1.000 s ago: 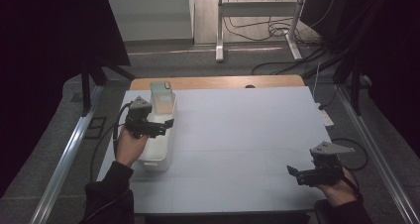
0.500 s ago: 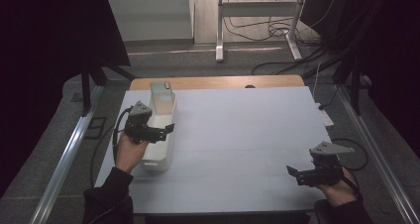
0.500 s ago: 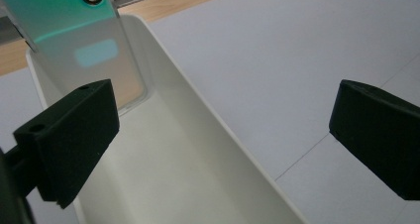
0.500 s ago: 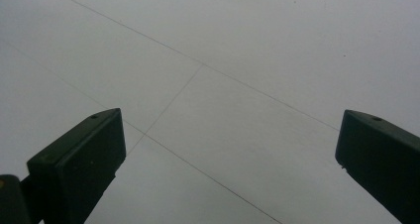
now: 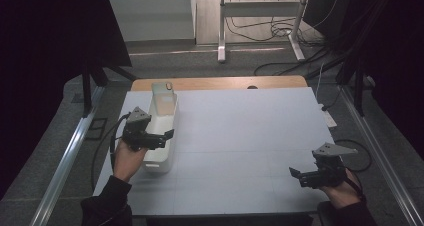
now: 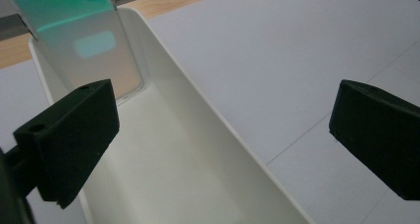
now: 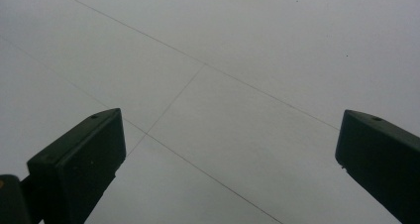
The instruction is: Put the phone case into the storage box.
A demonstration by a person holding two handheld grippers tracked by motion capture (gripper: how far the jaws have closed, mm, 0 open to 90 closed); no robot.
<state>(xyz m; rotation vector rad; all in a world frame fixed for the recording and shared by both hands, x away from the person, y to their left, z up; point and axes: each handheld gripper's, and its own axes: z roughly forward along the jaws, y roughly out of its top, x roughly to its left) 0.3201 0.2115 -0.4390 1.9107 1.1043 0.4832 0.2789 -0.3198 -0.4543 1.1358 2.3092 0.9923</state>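
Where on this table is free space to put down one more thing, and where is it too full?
The white table top is bare from the white bin across to the right gripper, and up to the wooden edge. The tight place is the left side: there the left gripper hangs, jaws open, over the bin, with a phone leaning at its far end.

black tools [image 5: 167,135], grey three-cornered plates, dark sleeves [image 5: 106,201].
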